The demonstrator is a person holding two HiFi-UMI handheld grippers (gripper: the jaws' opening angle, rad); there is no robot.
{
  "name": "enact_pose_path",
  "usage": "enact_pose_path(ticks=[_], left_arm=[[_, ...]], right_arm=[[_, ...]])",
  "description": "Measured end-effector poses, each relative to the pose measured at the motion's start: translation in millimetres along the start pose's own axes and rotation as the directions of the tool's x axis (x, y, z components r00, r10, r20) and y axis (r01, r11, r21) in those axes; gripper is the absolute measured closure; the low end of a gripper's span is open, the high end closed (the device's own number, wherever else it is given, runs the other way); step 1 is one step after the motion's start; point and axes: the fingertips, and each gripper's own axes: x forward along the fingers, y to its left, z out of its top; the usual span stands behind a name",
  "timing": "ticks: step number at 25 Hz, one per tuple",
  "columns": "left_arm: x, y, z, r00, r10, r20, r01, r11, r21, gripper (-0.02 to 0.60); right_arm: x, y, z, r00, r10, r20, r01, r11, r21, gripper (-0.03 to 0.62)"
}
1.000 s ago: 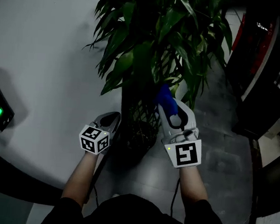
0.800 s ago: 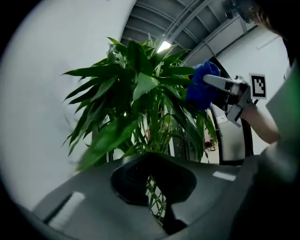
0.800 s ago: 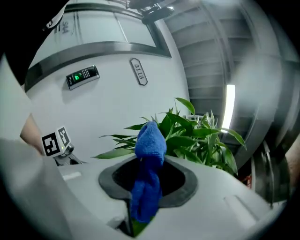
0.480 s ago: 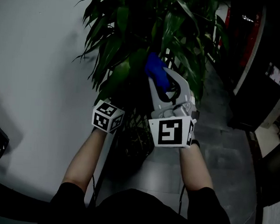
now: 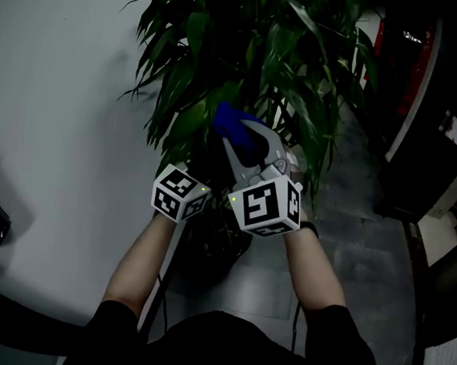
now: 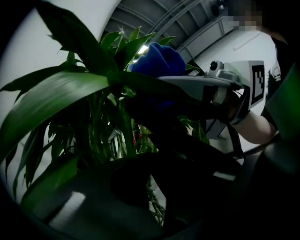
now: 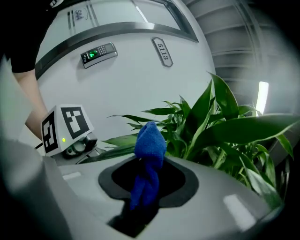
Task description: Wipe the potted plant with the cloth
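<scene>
White curved wall (image 5: 56, 90) stands behind and to the left of both sets of jaws; grey tiled floor (image 5: 362, 263) lies below and to the right of them. Tall potted plant with long glossy green leaves (image 5: 244, 48) rises directly ahead of both jaws, its foliage filling the space around them, and its dark openwork pot (image 5: 213, 250) sits below and behind the jaw tips on the floor. Right gripper (image 5: 236, 140), grey-bodied with a marker cube, reaches up into the leaves. Its jaws are closed on a blue cloth (image 7: 149, 145), which is bunched into a twisted wad that sticks out past the jaw tips. The wad sits among the leaves, just above a broad leaf (image 6: 56, 98) that runs across in front of the left jaws. Whether the cloth presses on that leaf cannot be confirmed. Left gripper (image 6: 152, 201) is held just beside the right one, lower and to its left, pointing into the stems. Its jaws are in deep shadow and drawn near together, with a thin slit between them through which pale stems show. Whether they pinch a leaf cannot be determined. A small keypad panel with a green light (image 7: 97, 52) is fixed to the wall well to the left of the right jaws. A small oval number plate (image 7: 162, 51) is mounted high on the wall beyond them.
</scene>
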Motion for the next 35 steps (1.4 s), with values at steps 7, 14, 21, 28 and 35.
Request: enact_pose_path(ticks=[7, 14, 21, 28, 35], left_arm=[[0.4, -11.3, 11.8, 1.000, -0.003, 0.019, 0.001, 0.997, 0.083, 0.575], [0.0, -15.4, 12.3, 0.999, -0.003, 0.043, 0.000, 0.997, 0.081, 0.575], [-1.7, -13.4, -4.9, 1.000, 0.010, 0.020, -0.010, 0.999, 0.044, 0.575], [-1.4, -8.4, -14.1, 1.000, 0.015, 0.022, -0.014, 0.999, -0.029, 0.575], [-1.9, -7.5, -18.9, 1.000, 0.021, 0.021, -0.020, 0.997, -0.071, 0.575]], right_arm=[[-3.7, 27.2, -14.1, 0.995, 0.091, -0.035, -0.091, 0.996, -0.011, 0.488], [-9.1, 42.7, -18.5, 0.987, 0.157, -0.044, -0.158, 0.987, -0.010, 0.488], [-16.7, 63.7, -29.6, 0.969, 0.235, -0.070, -0.236, 0.972, -0.008, 0.488], [-27.0, 80.5, -38.0, 0.964, 0.252, -0.088, -0.253, 0.968, -0.002, 0.488], [-37.0, 90.2, -43.8, 0.961, 0.262, -0.091, -0.256, 0.964, 0.077, 0.488]])
